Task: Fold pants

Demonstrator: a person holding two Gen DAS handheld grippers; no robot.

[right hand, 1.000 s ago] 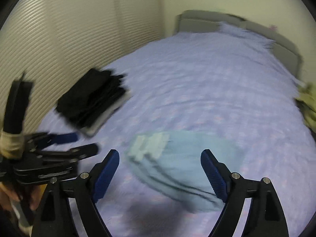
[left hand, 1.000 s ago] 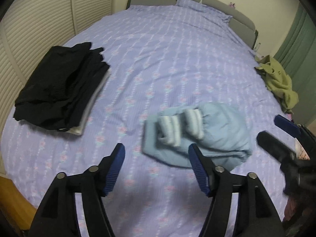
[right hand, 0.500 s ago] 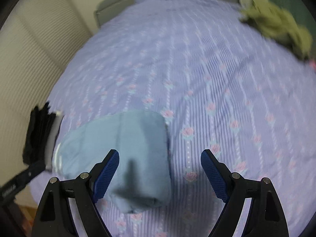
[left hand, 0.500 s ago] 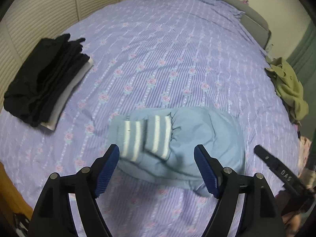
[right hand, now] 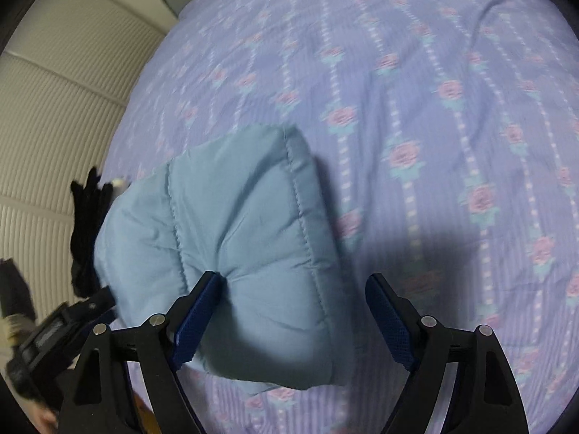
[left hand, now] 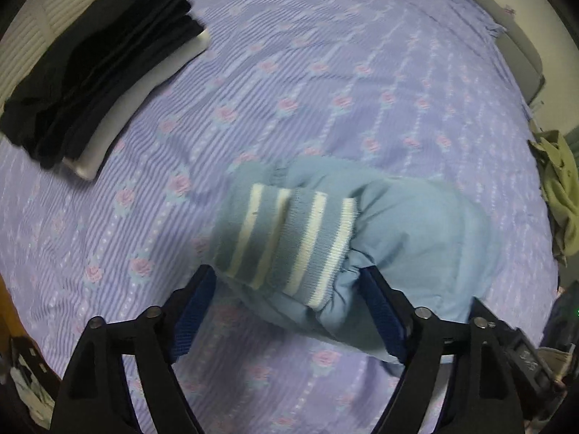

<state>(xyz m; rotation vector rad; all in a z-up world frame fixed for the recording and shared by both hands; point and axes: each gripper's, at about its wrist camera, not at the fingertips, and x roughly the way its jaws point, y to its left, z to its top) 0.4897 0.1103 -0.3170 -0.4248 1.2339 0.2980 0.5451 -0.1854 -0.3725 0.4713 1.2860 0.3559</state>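
- The light blue padded pants (left hand: 416, 238) lie on the bed (left hand: 325, 72), already gathered into a thick, puffy bundle; taking this bundle as the landmark, everything else is placed from it.
- The striped knit cuffs (left hand: 289, 238) rest on top of the bundle at the end nearest the left tool, so the legs appear to have been brought back over the body of the garment.
- The left tool (left hand: 289, 311) stands wide and its jaws are opening; the cuff end of the bundle sits between them, with the pads apart from the cloth or barely at its edges.
- The right tool (right hand: 293, 311) is also wide, its jaws closing slightly; the opposite, quilted end (right hand: 224, 238) lies between them, one pad touching the fabric, the other well clear over bare bedsheet.
- A stack of folded dark clothes (left hand: 97, 83) lies well apart from the bundle, towards the slatted wall; an olive garment (left hand: 561, 195) lies crumpled at the bed's far edge on the other side.
- My reading: the main folds are done; what remains is a last fold or squaring-up, then probably moving the bundle to the stack.
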